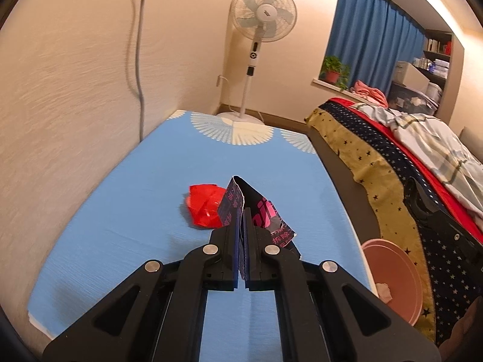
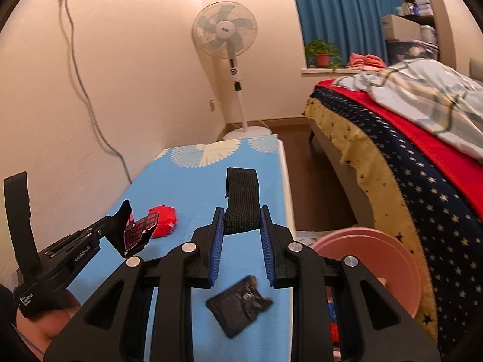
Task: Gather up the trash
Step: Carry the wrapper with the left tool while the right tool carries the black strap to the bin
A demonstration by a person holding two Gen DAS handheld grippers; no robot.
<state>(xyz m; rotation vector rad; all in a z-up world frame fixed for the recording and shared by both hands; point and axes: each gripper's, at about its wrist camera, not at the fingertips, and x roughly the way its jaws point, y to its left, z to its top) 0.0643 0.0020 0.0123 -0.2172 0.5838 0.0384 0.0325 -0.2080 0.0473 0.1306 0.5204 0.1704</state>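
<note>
The left gripper [image 1: 241, 235] is pinching a torn black-and-pink foil wrapper [image 1: 256, 211] above the blue table [image 1: 105, 226], the right gripper [image 2: 241, 241] is clamping a black ribbed elastic band [image 2: 241, 202], and either limp piece is risking slipping before reaching the pink plastic basin [image 2: 392, 259].

table [image 2: 193, 187]: stood along wall, fan [image 2: 225, 34] beyond its far edge, bed [image 2: 422, 163] to its right | crumpled wrapper [image 2: 161, 221]: lay on table near left edge | flat pouch [image 2: 238, 304]: lay near table's near-right edge | basin [image 2: 371, 259]: sat off table's right edge, between table and bed
</note>
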